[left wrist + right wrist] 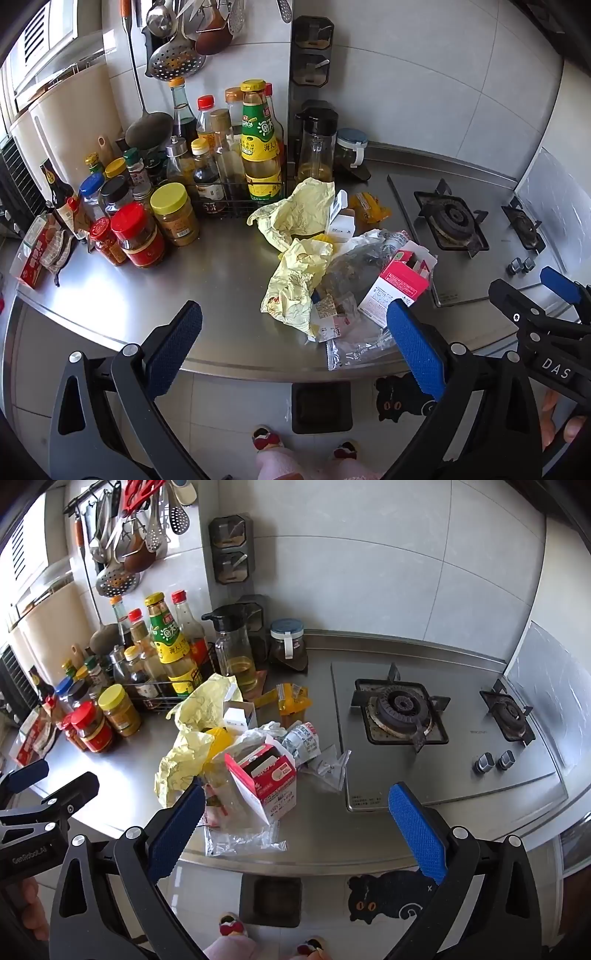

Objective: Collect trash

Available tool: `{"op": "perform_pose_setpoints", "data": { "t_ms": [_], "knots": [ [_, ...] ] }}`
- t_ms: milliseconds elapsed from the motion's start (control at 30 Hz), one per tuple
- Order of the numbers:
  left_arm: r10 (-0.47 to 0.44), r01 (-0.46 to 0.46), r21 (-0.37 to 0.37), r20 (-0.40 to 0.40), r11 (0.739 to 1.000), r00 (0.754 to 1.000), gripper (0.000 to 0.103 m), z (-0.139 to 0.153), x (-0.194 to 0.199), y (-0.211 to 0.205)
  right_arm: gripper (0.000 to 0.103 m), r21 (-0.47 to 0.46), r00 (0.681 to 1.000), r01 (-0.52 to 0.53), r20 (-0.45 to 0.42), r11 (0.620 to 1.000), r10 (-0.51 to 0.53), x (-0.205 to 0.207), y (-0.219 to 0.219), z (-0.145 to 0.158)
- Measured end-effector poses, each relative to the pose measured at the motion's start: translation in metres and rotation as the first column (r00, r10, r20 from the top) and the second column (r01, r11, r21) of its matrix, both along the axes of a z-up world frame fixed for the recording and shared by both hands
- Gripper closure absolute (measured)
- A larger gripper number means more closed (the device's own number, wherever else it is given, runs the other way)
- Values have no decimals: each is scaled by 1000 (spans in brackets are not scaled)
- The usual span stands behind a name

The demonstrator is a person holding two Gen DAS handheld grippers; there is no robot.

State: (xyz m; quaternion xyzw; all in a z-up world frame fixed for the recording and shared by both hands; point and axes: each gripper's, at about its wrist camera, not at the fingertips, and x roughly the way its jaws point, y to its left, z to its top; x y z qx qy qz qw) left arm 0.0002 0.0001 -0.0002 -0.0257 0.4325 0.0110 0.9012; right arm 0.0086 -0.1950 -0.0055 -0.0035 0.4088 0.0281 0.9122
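Note:
A trash pile lies on the steel counter (221, 280): crumpled yellow paper (295, 288) (184, 764), a pink-and-white carton (400, 284) (266, 779), a small white carton (341, 221), clear plastic bags (354, 347) (240, 840) and yellow wrappers (369, 208) (291, 699). My left gripper (295, 347) hovers open over the counter's front edge, just short of the pile. My right gripper (297, 830) hangs open beside it, to the right, with the carton ahead of its left finger. Neither holds anything. Each shows in the other's view: right gripper (539, 291), left gripper (48, 781).
A dark square bin (320, 406) (270, 897) stands on the floor below the counter edge, beside a black cat mat (388, 897). Condiment jars and bottles (140, 236) crowd the back left. A gas hob (402, 709) fills the right. A person's slippered feet (266, 437) are below.

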Motion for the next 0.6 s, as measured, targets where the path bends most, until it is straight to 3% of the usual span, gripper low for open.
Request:
{"op": "perform_pose_setpoints", "data": {
  "t_ms": [600],
  "knots": [
    [-1, 1, 4, 20, 1000, 1000, 8, 3, -2, 0, 3, -2, 1000, 8, 1, 1000, -8, 0, -4, 0]
  ]
}}
